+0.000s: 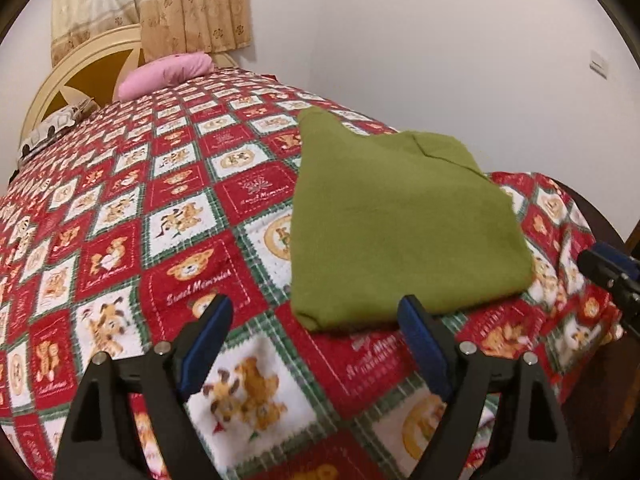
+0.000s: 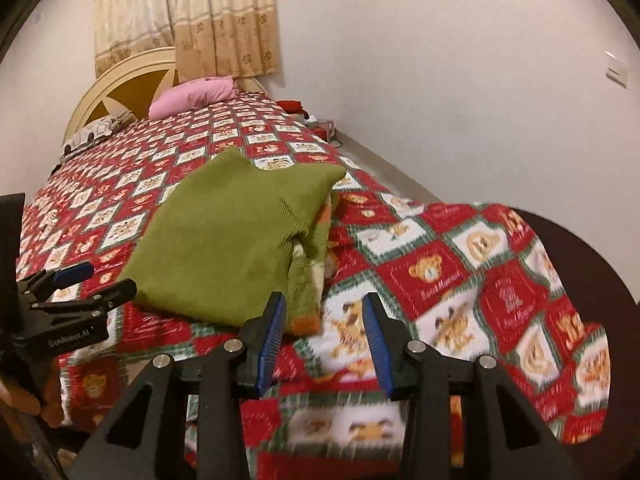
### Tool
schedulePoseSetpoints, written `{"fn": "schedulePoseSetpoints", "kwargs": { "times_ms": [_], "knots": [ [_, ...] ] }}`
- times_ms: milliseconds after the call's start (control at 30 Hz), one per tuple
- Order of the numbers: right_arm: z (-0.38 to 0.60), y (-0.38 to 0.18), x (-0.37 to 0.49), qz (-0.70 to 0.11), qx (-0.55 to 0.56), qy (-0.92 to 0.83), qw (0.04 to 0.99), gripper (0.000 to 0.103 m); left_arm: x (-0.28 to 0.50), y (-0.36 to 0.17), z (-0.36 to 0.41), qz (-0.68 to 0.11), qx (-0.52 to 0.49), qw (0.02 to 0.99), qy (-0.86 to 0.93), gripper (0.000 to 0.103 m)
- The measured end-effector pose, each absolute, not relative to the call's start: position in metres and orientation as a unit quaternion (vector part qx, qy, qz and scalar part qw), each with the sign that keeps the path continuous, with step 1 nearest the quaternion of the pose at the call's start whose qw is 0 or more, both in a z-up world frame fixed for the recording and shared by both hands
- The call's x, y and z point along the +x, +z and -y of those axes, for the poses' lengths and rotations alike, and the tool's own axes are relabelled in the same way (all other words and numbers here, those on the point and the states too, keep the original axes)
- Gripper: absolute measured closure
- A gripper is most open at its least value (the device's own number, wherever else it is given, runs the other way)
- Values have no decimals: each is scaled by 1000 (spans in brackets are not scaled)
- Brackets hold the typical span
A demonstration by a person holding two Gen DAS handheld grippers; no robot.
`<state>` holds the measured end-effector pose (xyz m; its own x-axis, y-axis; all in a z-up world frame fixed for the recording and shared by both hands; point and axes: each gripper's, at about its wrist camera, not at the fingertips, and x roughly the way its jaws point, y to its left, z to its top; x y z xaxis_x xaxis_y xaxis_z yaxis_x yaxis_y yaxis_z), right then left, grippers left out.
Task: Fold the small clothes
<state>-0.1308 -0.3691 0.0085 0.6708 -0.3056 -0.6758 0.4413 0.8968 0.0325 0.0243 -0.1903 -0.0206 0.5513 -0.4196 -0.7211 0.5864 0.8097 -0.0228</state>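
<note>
A folded olive-green knit garment [image 1: 400, 216] lies flat on the bed near its foot; it also shows in the right wrist view [image 2: 224, 240], with a ribbed hem edge at its right side. My left gripper [image 1: 316, 312] is open and empty, just short of the garment's near edge; it also appears in the right wrist view [image 2: 96, 280]. My right gripper [image 2: 324, 312] is open and empty, near the garment's near right corner; its tip shows in the left wrist view [image 1: 600, 264].
The bed carries a red, white and green teddy-bear quilt [image 1: 160, 216]. A pink pillow [image 1: 168, 74] and a patterned pillow [image 1: 56, 124] lie by the cream headboard [image 1: 80, 64]. A white wall runs along the right. Red items [image 2: 312, 120] sit on the floor beside the bed.
</note>
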Motion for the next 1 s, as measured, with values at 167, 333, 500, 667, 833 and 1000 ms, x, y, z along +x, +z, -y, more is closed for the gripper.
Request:
{"fn": "schedulePoseSetpoints", "kwargs": {
  "times_ms": [167, 333, 500, 667, 833, 1000],
  "knots": [
    [353, 11, -145, -371, 111, -190, 902, 61, -3, -7, 183, -362, 119, 875, -298, 8],
    [339, 27, -162, -351, 99, -189, 912, 48, -25, 9, 182, -344, 130, 879, -304, 4],
    [325, 58, -179, -299, 94, -186, 931, 45, -46, 35, 174, -299, 124, 897, -301, 0],
    [311, 84, -197, -241, 70, -192, 949, 37, -64, 58, 166, -252, 103, 916, -295, 0],
    [303, 104, -214, -184, 52, -210, 959, 33, -75, 70, 164, -219, 96, 926, -292, 0],
    [293, 114, -222, -151, 28, -225, 962, 30, -82, 75, 162, -197, 96, 934, -282, 0]
  ]
}}
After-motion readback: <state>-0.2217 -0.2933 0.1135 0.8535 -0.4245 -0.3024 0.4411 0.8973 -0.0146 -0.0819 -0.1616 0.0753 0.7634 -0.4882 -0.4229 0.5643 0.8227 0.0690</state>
